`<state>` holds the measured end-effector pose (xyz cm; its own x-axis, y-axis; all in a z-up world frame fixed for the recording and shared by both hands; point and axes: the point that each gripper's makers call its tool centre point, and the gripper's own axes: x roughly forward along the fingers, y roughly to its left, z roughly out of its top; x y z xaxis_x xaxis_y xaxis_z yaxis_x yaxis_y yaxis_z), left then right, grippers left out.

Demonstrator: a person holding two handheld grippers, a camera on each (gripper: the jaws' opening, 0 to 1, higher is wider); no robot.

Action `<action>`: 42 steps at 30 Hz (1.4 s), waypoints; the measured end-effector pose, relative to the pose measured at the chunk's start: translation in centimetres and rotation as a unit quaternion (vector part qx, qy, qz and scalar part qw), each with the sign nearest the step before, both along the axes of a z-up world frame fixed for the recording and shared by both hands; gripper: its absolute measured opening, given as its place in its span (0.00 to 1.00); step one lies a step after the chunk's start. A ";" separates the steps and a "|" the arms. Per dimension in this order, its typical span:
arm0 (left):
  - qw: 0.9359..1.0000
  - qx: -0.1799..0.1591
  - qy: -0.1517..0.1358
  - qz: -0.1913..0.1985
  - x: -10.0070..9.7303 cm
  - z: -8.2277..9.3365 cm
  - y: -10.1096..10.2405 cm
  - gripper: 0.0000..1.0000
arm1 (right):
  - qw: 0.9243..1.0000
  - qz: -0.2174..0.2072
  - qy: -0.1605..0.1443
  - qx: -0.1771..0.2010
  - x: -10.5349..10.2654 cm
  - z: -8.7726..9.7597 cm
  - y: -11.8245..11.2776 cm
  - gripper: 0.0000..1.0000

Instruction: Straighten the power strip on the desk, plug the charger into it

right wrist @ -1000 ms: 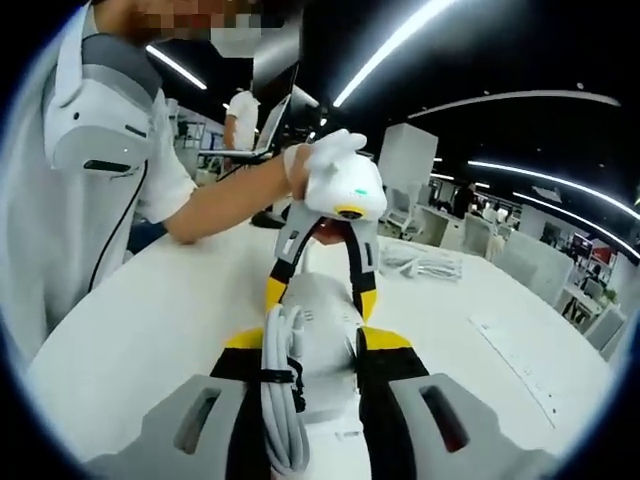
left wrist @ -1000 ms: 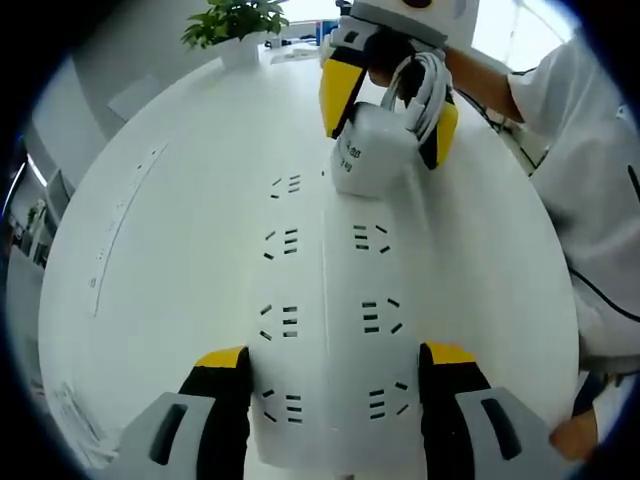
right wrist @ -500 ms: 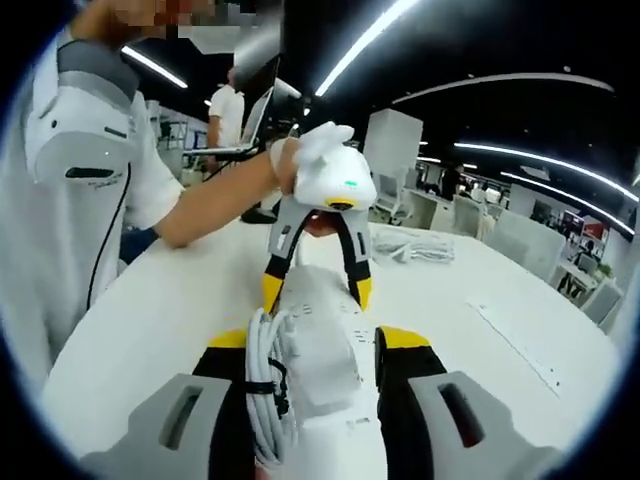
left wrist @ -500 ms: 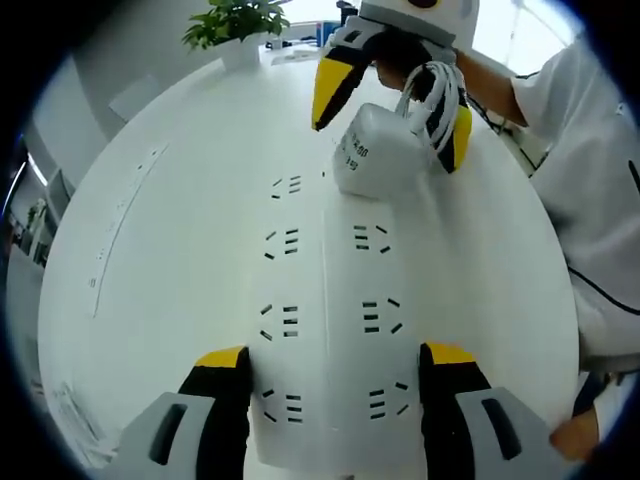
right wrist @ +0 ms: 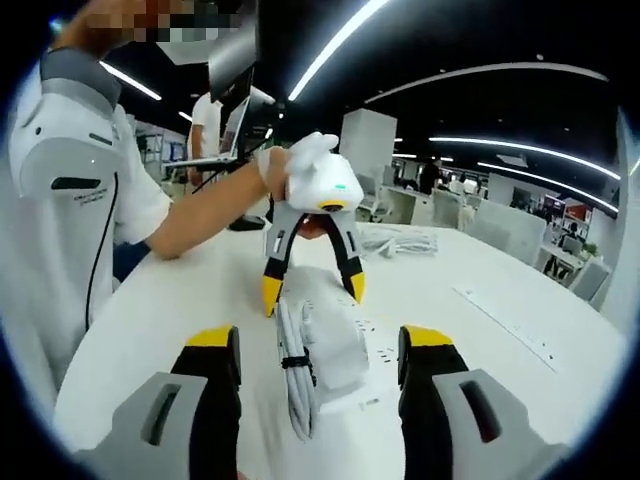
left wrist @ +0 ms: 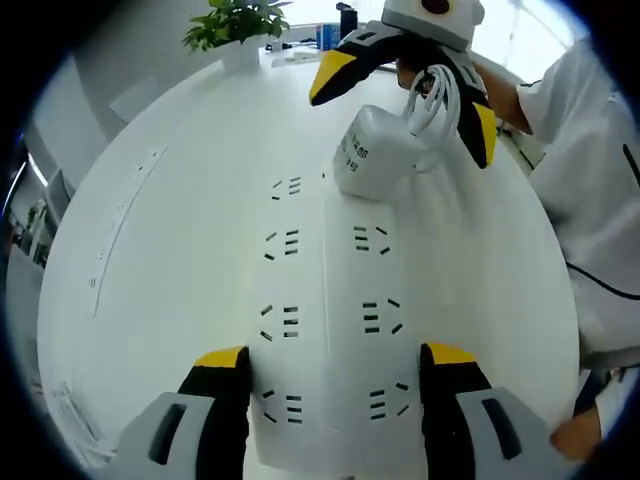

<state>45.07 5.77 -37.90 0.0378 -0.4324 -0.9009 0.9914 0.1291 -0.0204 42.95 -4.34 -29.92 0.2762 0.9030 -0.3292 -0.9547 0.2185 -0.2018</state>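
Observation:
A white power strip (left wrist: 325, 300) lies flat on the white table (left wrist: 180, 150), running away from my left gripper (left wrist: 335, 390), which is shut on its near end. A white charger (left wrist: 380, 155) stands on the strip's far end with its coiled white cable (left wrist: 435, 95) bundled at its side. My right gripper (left wrist: 400, 120) hangs over the charger, open, its jaws spread wide on both sides and clear of it. In the right gripper view the charger (right wrist: 335, 350) and cable (right wrist: 297, 375) sit between the open right gripper (right wrist: 320, 345), and the left gripper (right wrist: 310, 290) clamps the strip (right wrist: 375, 350) beyond.
A potted plant (left wrist: 235, 25) stands at the table's far edge. A thin flat white bar (left wrist: 120, 215) lies left of the strip. A loose cable bundle (right wrist: 400, 240) rests further back. The person's white-sleeved body (right wrist: 70, 200) stands close by the table; another person (right wrist: 210, 125) stands behind.
My right gripper has opened and let go of the charger, which stays standing on the strip. The right gripper has drawn back a little. The left gripper has not moved.

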 end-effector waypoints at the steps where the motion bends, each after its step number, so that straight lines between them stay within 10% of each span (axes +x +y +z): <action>1: 1.000 0.000 0.000 0.000 0.0 0.0 0.0 0.70 | 1.000 0.004 -0.014 0.000 0.3 0.0 0.2 0.56; 10: 1.000 0.000 0.000 0.001 -0.1 0.0 0.0 0.70 | 0.999 0.048 0.003 0.010 1.2 -1.2 1.8 0.33; 42: 1.000 -0.013 -0.001 -0.014 -0.1 0.1 -0.3 0.71 | 0.999 0.030 0.000 0.022 0.2 -1.0 1.5 0.32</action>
